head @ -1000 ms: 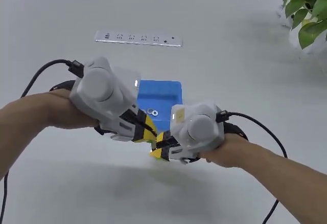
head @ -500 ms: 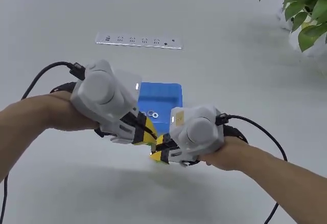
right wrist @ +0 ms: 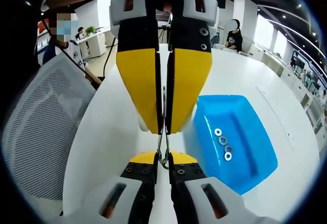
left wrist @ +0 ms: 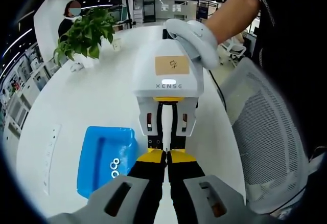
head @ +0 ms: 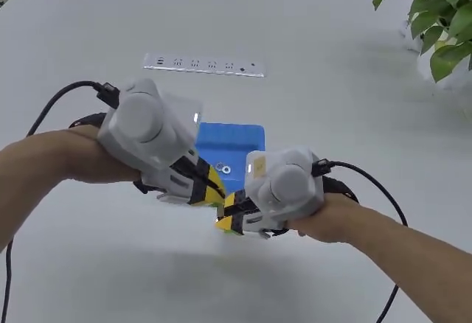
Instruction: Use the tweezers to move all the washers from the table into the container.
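Above the near part of the white desk [head: 346, 109], the two grippers meet tip to tip, the left gripper [head: 212, 192] reaching in from the left and the right gripper [head: 228, 218] from the right. In the head view their grey housings cover the jaws almost wholly, so the tweezers cannot be made out there.

In the right gripper view the tweezers [right wrist: 163, 116] show as a thin metal strip in the slit between the left gripper's yellow jaws, which are pressed together on it. The strip's lower end sits between the right gripper's own jaws, likewise closed on it, and most of its length is hidden by the yellow pads. In the left gripper view the left jaws stand together with a hairline slit, and the tweezers are too thin to pick out.

The blue container [right wrist: 240, 147] lies on the desk just beyond the grippers; its near edge is hidden behind them in the head view. Four washers [right wrist: 223, 143] lie in a row on its floor; in the head view they read as a small blurred cluster.

A white power strip [head: 203, 65] lies farther back on the desk; a leafy plant [head: 435, 13] is cut off at the top right corner. Black cables [head: 59, 105] trail from the grippers out of frame, and a mesh chair [right wrist: 46, 121] stands beside the desk, partly cut by the dark edge.
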The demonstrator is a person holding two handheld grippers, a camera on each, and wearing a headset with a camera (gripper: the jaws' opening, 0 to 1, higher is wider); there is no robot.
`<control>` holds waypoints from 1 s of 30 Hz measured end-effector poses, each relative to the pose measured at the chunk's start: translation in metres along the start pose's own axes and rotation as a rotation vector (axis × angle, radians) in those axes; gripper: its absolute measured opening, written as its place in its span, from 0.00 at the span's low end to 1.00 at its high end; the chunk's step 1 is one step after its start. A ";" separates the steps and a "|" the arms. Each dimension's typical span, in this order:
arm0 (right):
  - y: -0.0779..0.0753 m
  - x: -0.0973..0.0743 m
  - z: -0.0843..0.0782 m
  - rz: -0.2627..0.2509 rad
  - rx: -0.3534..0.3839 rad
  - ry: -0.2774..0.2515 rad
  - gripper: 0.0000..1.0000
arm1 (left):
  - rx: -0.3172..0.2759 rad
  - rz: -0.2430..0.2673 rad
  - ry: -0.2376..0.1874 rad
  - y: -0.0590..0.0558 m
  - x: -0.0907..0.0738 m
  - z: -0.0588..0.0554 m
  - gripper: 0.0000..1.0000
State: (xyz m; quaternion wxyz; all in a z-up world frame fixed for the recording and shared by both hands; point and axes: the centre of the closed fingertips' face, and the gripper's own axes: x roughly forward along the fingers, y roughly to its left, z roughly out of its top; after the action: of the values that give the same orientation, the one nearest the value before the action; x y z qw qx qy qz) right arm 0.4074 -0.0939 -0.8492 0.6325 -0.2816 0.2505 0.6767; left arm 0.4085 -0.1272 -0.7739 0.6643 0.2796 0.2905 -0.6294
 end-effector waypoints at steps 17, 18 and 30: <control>-0.011 -0.015 0.023 -0.003 -0.010 -0.011 0.10 | 0.008 0.006 0.000 0.009 -0.023 0.014 0.05; -0.011 -0.015 0.024 -0.003 -0.009 -0.011 0.10 | 0.008 0.006 -0.001 0.009 -0.023 0.015 0.05; -0.028 -0.027 0.034 -0.019 -0.013 -0.015 0.10 | 0.030 0.012 -0.005 0.026 -0.034 0.027 0.05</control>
State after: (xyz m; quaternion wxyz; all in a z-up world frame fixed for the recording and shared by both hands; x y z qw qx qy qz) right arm 0.4346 -0.0876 -0.8051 0.6389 -0.2831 0.2386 0.6743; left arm 0.4339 -0.1230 -0.7308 0.6647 0.2897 0.2775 -0.6303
